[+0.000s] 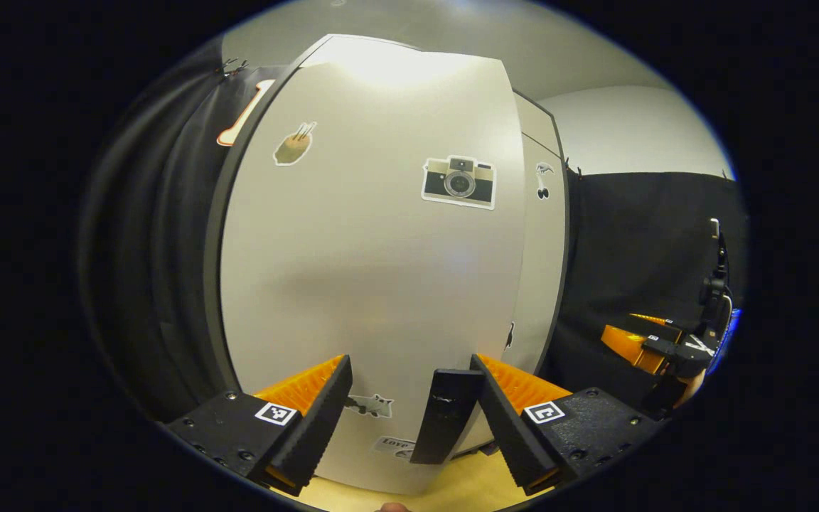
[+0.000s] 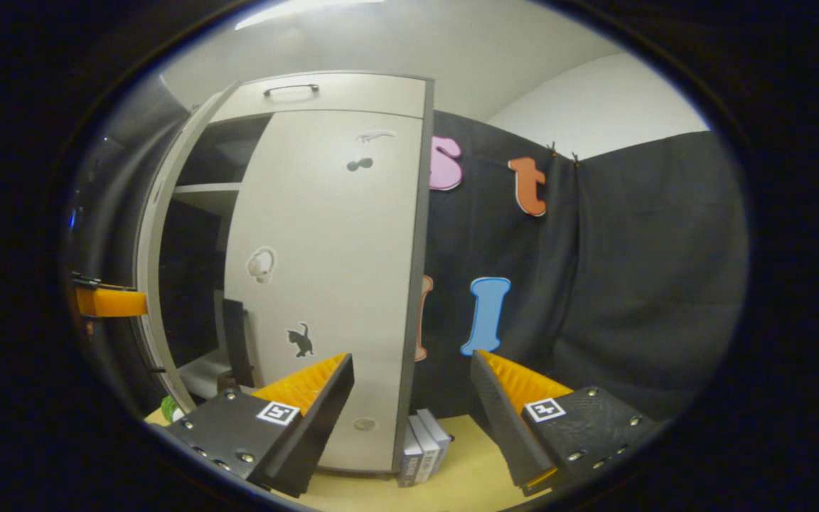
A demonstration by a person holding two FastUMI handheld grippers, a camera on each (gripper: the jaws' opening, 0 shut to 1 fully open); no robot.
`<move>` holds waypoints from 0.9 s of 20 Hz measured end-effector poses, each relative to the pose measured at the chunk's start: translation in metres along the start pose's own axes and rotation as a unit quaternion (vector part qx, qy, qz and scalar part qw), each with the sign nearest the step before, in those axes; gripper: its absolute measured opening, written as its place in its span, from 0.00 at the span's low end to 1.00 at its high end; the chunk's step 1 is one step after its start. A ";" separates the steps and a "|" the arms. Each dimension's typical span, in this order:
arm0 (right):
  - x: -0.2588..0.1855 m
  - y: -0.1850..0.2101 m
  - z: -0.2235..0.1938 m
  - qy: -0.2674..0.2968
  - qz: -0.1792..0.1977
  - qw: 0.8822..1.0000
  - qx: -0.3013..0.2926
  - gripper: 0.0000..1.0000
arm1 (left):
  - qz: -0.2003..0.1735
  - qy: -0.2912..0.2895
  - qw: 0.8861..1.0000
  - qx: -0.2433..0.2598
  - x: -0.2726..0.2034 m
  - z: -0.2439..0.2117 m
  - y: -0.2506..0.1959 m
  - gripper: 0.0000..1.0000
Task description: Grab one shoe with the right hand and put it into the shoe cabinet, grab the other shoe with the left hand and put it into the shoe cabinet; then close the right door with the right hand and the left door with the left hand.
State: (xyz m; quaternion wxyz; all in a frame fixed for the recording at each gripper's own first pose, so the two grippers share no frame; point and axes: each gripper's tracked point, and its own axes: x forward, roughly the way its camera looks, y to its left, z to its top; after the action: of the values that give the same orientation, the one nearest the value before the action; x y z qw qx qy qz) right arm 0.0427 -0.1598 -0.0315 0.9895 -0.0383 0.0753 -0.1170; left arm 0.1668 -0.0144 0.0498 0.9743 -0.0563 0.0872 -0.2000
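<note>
Jaws of both grippers stand wide apart, gripping nothing. Left gripper [image 1: 409, 419] faces the left door [image 1: 374, 270], close up, with its dark handle [image 1: 445, 416] between the fingers. That door appears ajar; the right door [image 2: 324, 284] looks shut. Judged a stiff, light, smooth panel, best pushed flat near the handle edge. Right gripper [image 2: 409, 419] hangs near the cabinet; books [image 2: 420, 444] stand beside it.

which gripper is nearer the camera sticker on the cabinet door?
Left. The left gripper faces the pale left door's camera sticker at close range; the right gripper sits off beside the cabinet's closed right door.
</note>
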 end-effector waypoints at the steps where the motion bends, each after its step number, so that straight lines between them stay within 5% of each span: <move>1: -0.001 -0.008 0.001 0.000 -0.007 1.000 0.004 1.00 | -0.001 0.001 1.000 0.000 0.006 0.000 -0.001 1.00; 18: -0.022 -0.074 -0.023 0.027 -0.058 0.998 0.023 1.00 | 0.047 0.000 0.998 0.035 0.053 -0.005 0.005 1.00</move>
State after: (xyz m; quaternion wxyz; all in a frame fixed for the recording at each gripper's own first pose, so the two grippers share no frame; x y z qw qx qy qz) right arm 0.0013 -0.2278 -0.0440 0.9793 -0.0169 0.0966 -0.1770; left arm 0.2161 -0.0312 0.0365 0.9839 -0.0179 0.0831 -0.1569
